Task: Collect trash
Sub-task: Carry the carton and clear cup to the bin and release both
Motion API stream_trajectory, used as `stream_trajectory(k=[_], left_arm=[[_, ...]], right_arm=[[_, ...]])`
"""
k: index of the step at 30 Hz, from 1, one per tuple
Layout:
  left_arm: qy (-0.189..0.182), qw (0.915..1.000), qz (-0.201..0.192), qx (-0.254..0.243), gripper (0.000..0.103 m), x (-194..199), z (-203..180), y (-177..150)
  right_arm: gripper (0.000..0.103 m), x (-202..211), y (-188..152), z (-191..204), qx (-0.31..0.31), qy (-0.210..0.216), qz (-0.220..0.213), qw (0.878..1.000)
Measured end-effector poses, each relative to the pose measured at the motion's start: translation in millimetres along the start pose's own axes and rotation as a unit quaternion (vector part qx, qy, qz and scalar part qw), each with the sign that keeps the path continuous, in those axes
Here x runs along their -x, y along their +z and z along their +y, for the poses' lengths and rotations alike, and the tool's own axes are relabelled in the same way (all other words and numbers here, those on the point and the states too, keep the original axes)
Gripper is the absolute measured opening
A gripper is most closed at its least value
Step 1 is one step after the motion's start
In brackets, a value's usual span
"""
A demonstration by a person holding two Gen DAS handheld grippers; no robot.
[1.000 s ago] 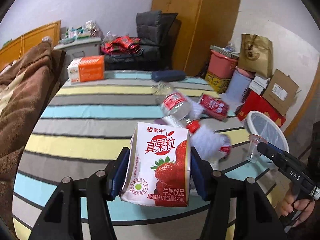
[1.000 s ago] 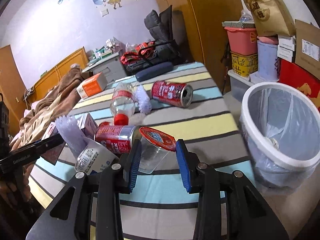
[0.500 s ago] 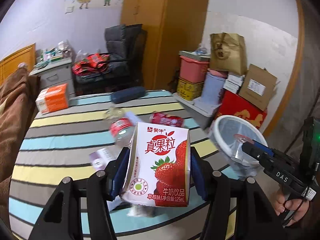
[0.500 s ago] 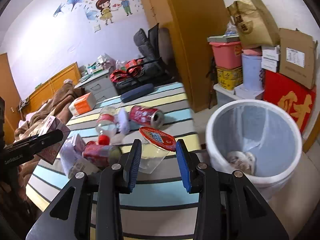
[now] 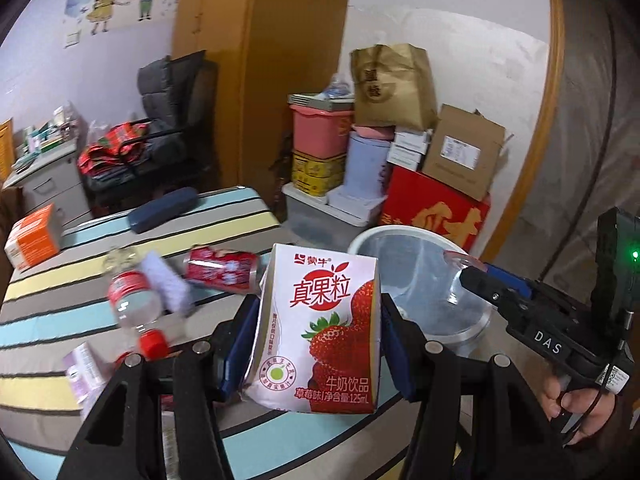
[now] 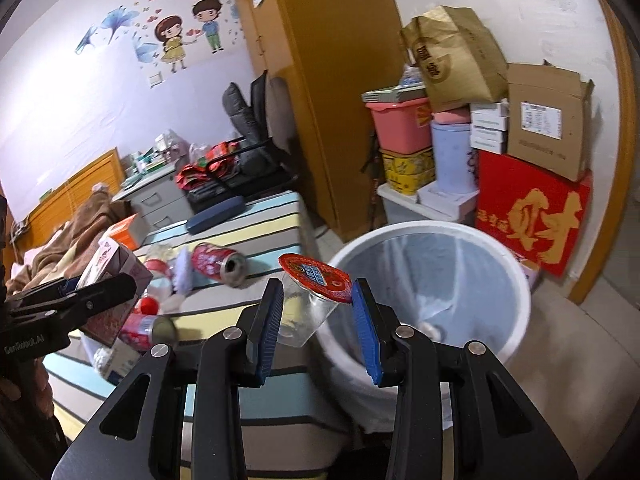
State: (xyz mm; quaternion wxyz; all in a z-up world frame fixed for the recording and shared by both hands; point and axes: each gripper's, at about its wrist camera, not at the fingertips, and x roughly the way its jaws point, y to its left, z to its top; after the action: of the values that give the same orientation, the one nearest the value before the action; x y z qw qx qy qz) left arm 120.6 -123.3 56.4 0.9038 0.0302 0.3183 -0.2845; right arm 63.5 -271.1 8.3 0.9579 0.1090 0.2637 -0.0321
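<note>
White-and-red strawberry milk carton (image 5: 320, 328) sits pinched in your left tool (image 5: 318, 340), now swung off the striped bed (image 5: 224, 216) toward the white lined bin (image 5: 404, 236) at two o'clock. Your right tool (image 6: 316, 320) clamps the clear red-lidded plastic cup (image 6: 310, 292), closer to the rim; release comes next.

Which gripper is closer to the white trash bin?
Right. The right gripper holds the plastic cup at the trash bin rim; the left gripper with the milk carton is behind, over the bed.

Dim indoor light, fisheye-bent edges, dark corners, slight motion blur.
</note>
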Motion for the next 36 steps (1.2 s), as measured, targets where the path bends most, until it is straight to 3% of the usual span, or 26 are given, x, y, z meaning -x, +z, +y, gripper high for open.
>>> stream_trajectory(k=[15, 26, 31, 34, 36], left_arm=[[-0.074, 0.9953, 0.057, -0.026, 0.06, -78, -68, 9], [-0.071, 0.9931, 0.084, -0.041, 0.061, -117, -92, 9], [-0.076, 0.9921, 0.094, -0.035, 0.068, -126, -92, 6], [-0.075, 0.992, 0.097, -0.03, 0.068, -127, -90, 5], [-0.073, 0.9922, 0.096, -0.03, 0.068, -127, -89, 5]], right_arm=[[0.037, -18, 2, -62, -0.022, -0.061, 0.04, 0.997], [0.038, -40, -2, -90, -0.029, -0.058, 0.092, 0.994], [0.039, -43, -6, -92, -0.023, -0.062, 0.101, 0.993], [0.044, -45, -6, -94, -0.026, -0.067, 0.104, 0.992], [0.055, -43, -6, -95, -0.029, -0.065, 0.102, 0.992]])
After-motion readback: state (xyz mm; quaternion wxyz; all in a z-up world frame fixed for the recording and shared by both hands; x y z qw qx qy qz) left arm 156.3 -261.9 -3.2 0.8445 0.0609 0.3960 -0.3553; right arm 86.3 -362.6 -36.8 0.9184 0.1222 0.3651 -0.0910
